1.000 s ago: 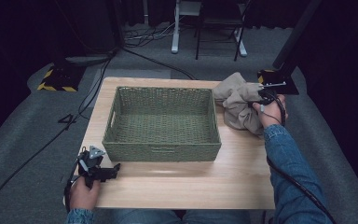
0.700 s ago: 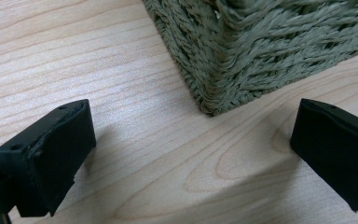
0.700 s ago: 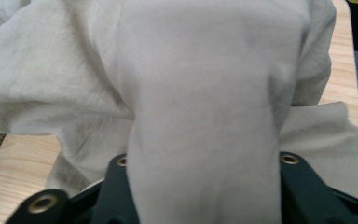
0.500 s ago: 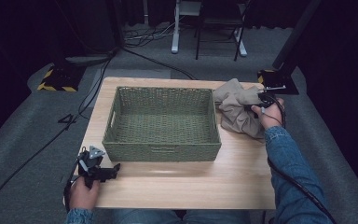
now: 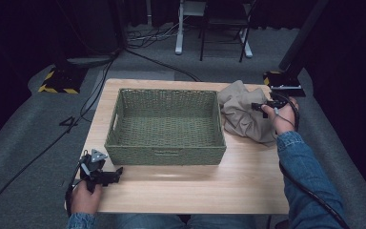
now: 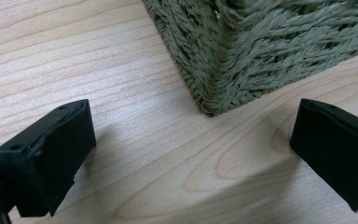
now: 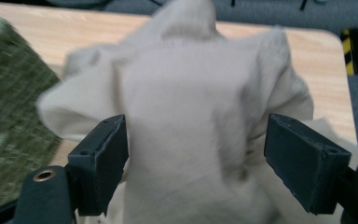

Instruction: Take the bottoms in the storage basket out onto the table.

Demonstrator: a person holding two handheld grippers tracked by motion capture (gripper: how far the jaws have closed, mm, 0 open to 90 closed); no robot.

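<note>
Grasping a crumpled beige cloth (image 5: 242,114) that lies on the wooden table (image 5: 181,183), just beside the right wall of an empty woven basket (image 5: 167,125). The right gripper (image 5: 259,106) straddles a raised fold of the cloth (image 7: 191,126): its jaws stand apart on either side, the fabric bulging between them, not yet pinched. The left gripper (image 5: 106,175) rests released near the basket's front-left corner (image 6: 223,74), its jaws wide apart over bare wood. To do this step well, the right jaws should close on a thick bunch of fabric rather than a thin edge, deep enough that the fold does not slip; the lift should then clear the basket rim before any sideways travel, so trailing cloth does not snag the weave.
</note>
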